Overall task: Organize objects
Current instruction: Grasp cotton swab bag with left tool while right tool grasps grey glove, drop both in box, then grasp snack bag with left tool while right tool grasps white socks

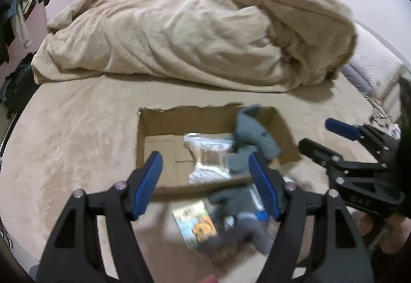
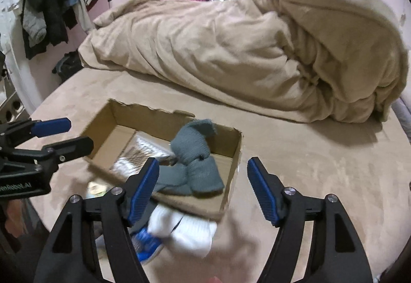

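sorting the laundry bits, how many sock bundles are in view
3, maybe more hidden: grey sock bundle in the cardboard box, white sock bundle before its near wall, dark grey one beside that.

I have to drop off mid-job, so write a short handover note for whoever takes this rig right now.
Left claw: open, empty, over the near edge of the box.
Right claw: open, empty, over the box's near right corner.
Done: grey sock bundle and a clear packet are in the box.
Left: white socks, a blue item, a picture card and a grey cloth lie on the bed in front of the box. Views are blurred, so check each before grasping.
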Available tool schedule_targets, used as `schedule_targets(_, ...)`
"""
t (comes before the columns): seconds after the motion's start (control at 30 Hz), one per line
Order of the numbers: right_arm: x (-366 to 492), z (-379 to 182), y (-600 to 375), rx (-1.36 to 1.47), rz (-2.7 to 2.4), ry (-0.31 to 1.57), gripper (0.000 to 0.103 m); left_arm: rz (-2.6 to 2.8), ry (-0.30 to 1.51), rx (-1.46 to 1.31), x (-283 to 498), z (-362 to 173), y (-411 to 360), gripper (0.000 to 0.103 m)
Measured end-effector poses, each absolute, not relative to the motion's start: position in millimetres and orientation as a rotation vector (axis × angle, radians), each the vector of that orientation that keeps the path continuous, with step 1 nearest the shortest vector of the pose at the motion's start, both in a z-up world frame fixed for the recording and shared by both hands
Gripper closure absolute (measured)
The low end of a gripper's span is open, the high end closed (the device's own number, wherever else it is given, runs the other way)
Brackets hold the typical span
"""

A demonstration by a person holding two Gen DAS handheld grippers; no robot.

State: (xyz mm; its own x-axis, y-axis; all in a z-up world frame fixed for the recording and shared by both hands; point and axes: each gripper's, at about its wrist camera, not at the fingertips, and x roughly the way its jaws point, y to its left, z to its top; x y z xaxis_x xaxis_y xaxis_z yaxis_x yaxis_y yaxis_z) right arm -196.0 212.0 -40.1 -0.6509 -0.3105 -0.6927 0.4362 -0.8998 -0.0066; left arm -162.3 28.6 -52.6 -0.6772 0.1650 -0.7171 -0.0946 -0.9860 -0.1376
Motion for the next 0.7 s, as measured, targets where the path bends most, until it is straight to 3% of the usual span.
schedule_targets(0.13,-168.0,-21.0,220.1,1.011,-2.52,0.244,0.029,2.75,-0.058,-1.122,-130.2,-28.0,29.6,0.031)
schedule_targets(0.27,-140.4,-0.7,230.9,0.981,-2.529,0.225,0.029,2.777,-0.11,-1.061,-98.0,-8.6,20.6,0.012)
schedule_targets(0.47,-104.2,23.2,248.8,0.942,-2.565,0.159,0.028,2.795,-0.225,-1.059,-68.3,-6.2,9.4,0.012)
schedule_targets(0.7,-85.0,11.1,256.1,0.955,-2.566,0.152,0.027,2.739,-0.226,-1.18,-53.4,-45.4,12.4,0.012)
